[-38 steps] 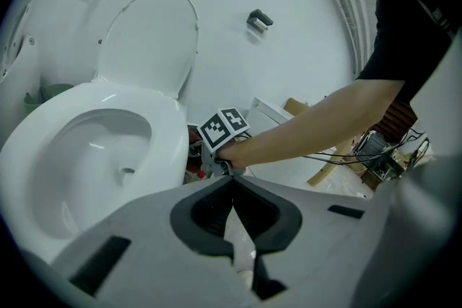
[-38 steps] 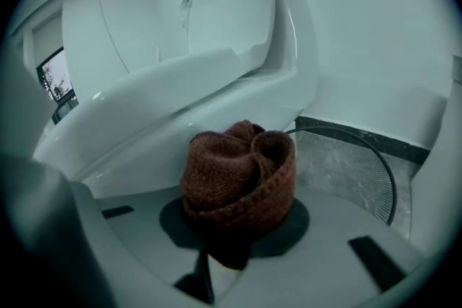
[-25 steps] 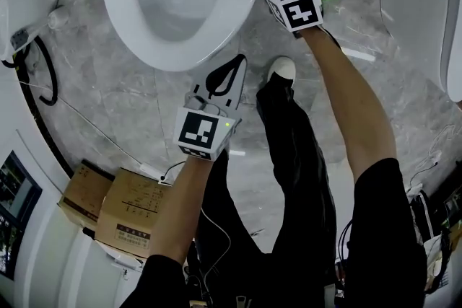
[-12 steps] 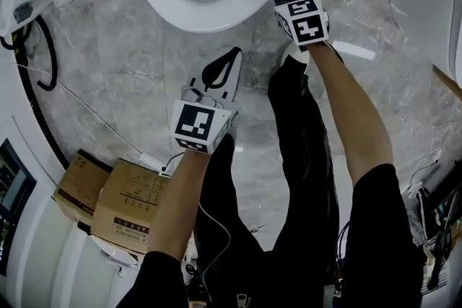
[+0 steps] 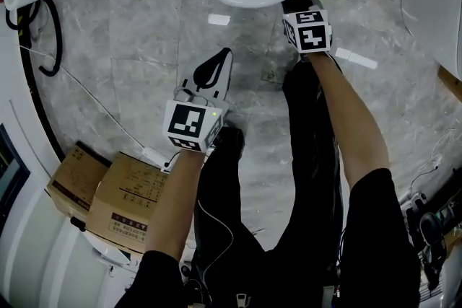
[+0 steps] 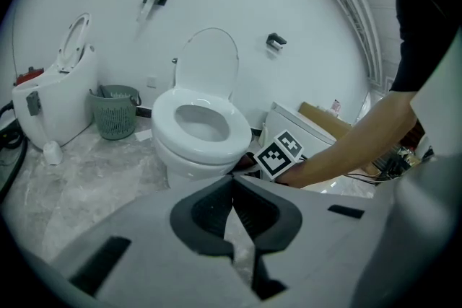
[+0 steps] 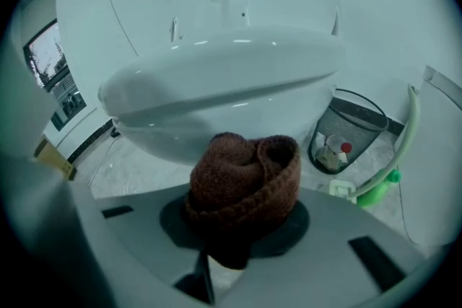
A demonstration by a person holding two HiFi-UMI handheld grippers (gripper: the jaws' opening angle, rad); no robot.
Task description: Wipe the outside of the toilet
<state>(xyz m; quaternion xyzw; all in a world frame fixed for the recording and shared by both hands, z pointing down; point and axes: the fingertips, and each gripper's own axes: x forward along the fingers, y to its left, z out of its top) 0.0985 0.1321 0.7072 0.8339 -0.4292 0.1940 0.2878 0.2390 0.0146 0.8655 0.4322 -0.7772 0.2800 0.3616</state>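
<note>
Right gripper (image 5: 297, 3): jaws clamped on a rolled brown knitted cloth (image 7: 244, 180), which bulges forward past the jaw tips. From the head view the wad sits at 5 o'clock on the white ceramic toilet bowl (image 7: 216, 83), just below its rim and outer curve. No view settles whether it is in contact with the ceramic.

Left gripper (image 6: 232, 216): jaws closed tip to tip with nothing between them. It hangs low over the grey marble floor (image 5: 144, 47), at 7 o'clock from the bowl and well apart from it.

Assessment: the step in hand appears to be wiping the front outer flank under the rim. Recommended practice:
- Present the cloth's rounded face to the ceramic, never the hard jaw tips.
- Follow the curve in overlapping passes.
- Grip firmly, since the roll looks liable to unwind under drag.

A dark mesh waste bin (image 7: 346, 133) and a green-handled tool (image 7: 375, 191) stand near, at 3 o'clock from the cloth. The sweep should clear both
</note>
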